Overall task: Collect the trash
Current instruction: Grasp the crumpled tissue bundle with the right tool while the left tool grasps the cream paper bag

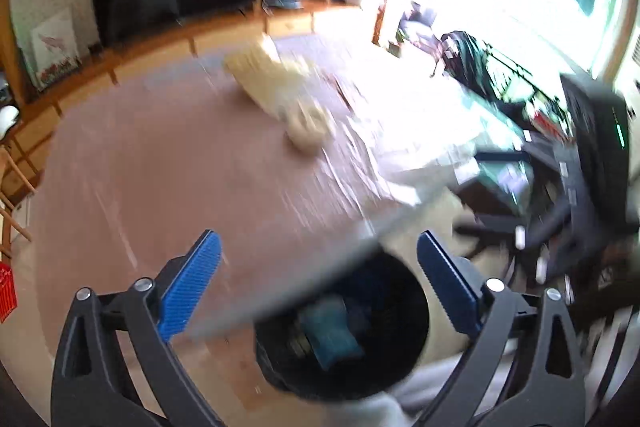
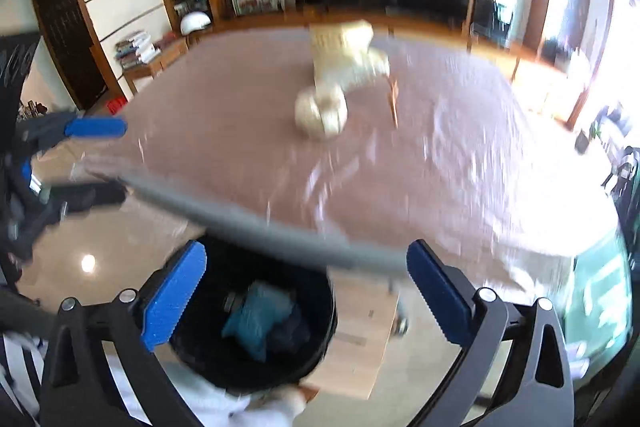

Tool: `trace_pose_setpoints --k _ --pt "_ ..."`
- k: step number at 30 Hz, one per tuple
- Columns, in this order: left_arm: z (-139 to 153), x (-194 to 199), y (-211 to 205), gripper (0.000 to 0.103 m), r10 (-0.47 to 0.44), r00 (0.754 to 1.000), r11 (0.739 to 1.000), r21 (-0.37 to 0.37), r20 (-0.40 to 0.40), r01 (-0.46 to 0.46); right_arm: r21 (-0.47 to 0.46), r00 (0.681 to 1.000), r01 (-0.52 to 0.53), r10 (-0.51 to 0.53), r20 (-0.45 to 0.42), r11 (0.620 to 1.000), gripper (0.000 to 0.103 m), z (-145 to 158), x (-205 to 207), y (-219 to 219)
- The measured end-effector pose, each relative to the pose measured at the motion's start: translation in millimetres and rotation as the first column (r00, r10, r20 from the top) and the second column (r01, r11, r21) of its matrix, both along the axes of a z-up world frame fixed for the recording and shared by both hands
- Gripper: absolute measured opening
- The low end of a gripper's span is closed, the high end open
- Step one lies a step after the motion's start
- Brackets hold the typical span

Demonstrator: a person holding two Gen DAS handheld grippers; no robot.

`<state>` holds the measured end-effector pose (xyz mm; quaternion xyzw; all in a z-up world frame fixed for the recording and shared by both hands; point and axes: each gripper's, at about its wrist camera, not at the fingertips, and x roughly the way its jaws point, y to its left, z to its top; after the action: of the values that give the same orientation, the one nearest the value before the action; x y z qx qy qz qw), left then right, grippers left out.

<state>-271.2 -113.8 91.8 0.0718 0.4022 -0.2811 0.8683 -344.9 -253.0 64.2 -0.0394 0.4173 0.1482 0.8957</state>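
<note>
While both tongs, left tongs and right tongs, gape wide and empty above the black bin, we note pale crumpled trash ahead, mid-worktop, long axis running away; neither clearly nearer.

No text can be read
</note>
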Motion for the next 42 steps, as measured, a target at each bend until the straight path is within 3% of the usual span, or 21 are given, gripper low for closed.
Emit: trace_pose_setpoints --k 7,15,20,35,39,42 --pt "14 100 -11 0.1 0.122 0.992 0.992 -0.01 -0.024 -0.123 -0.027 0.999 0.019 -0.018 0.036 0.999 0.099 -3 52 25" --pt "-2 180 -26 0.1 0.138 0.98 0.989 -0.027 -0.145 -0.143 -0.06 0.997 0.074 -0.075 -0.011 0.995 0.099 -18 102 39" --pt "-12 209 -38 0.1 0.111 0.974 0.991 -0.051 -0.197 -0.123 0.002 0.993 0.112 -0.112 -0.041 0.994 0.099 -24 123 44" --pt "-49 279 -67 0.1 0.076 0.937 0.987 -0.105 -0.341 -0.119 -0.014 0.979 0.186 -0.186 -0.078 0.982 0.097 -43 167 62" --pt "-55 286 -71 0.099 0.054 0.935 0.987 -0.126 -0.352 -0.104 0.018 0.974 0.199 -0.196 -0.111 0.98 0.091 -48 176 61" --pt "-58 291 -76 0.092 0.027 0.931 0.987 -0.136 -0.363 -0.082 0.037 0.971 0.211 -0.204 -0.127 0.977 0.088 -51 180 57"
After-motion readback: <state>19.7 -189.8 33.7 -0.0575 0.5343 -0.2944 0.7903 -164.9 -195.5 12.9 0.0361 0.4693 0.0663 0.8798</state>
